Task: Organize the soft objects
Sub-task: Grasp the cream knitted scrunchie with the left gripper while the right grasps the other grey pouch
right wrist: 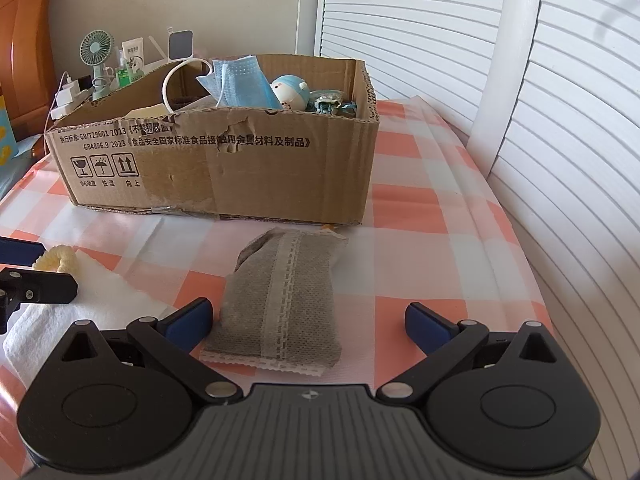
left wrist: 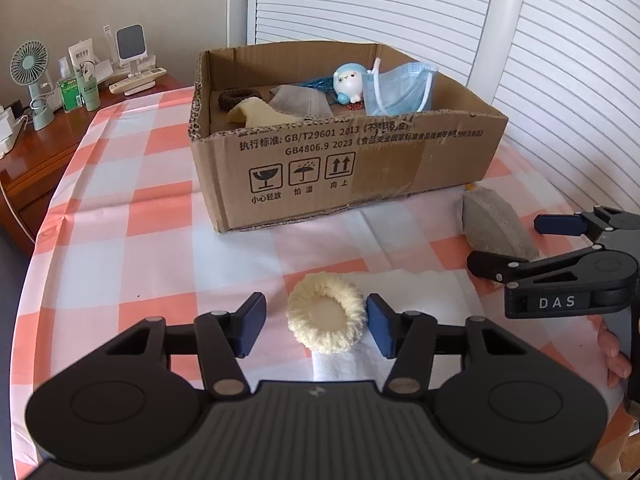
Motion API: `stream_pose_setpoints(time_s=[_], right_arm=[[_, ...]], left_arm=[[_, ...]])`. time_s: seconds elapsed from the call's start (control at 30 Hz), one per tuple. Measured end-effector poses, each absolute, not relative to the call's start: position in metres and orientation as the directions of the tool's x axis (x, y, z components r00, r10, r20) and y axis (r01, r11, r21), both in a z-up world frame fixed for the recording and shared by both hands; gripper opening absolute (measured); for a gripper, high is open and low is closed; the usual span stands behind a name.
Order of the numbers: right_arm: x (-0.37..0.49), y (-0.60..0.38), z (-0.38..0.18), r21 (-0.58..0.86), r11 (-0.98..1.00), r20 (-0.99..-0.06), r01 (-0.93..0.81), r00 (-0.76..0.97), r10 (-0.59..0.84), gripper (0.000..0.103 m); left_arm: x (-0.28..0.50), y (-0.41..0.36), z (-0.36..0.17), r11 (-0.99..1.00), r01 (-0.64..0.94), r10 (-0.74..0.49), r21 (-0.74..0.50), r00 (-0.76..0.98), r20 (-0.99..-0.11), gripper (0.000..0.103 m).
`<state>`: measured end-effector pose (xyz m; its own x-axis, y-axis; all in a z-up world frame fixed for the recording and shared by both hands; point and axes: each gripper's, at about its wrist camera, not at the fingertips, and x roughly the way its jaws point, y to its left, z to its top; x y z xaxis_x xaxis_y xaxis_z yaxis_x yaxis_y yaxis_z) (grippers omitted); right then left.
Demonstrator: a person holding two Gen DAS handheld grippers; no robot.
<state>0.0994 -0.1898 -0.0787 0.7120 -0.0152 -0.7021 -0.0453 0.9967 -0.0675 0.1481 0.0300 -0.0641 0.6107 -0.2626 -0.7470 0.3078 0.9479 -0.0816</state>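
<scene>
A cream knitted scrunchie lies on a white cloth between the open fingers of my left gripper; the right pad touches its edge. The scrunchie also shows in the right wrist view. A grey fabric pouch lies on the checked tablecloth, partly between the open fingers of my right gripper. In the left wrist view the pouch sits beside the right gripper. A cardboard box behind holds a blue face mask, a small blue-white plush and other soft items.
A wooden side table at the left carries a small fan, bottles and a remote. White slatted doors stand behind and to the right. The pink checked tablecloth covers the table.
</scene>
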Motion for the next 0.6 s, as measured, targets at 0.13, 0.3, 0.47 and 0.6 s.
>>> stream_pose_setpoints(time_s=[0.13,0.3,0.47,0.6], right_arm=[[0.101,-0.187,-0.077,-0.063,0.996,-0.71,-0.059,0.704,-0.003,0.103],[0.105,-0.179,-0.077,-0.063,0.993,-0.714,-0.097,0.7,0.023,0.103],[0.111,-0.171,-0.077,-0.063,0.989,-0.709,-0.131,0.704,0.048,0.097],[0.115,-0.168,-0.074,-0.061,0.989,-0.708,-0.137,0.705,0.054,0.085]], left_arm=[[0.146,0.028,-0.064,0.945,0.319,-0.266,-0.076,0.61,-0.746,0.043],[0.147,0.029,-0.064,0.946,0.312,-0.267,-0.083,0.61,-0.746,0.043],[0.148,0.03,-0.065,0.947,0.309,-0.269,-0.089,0.608,-0.747,0.043],[0.149,0.031,-0.065,0.946,0.309,-0.274,-0.097,0.606,-0.747,0.043]])
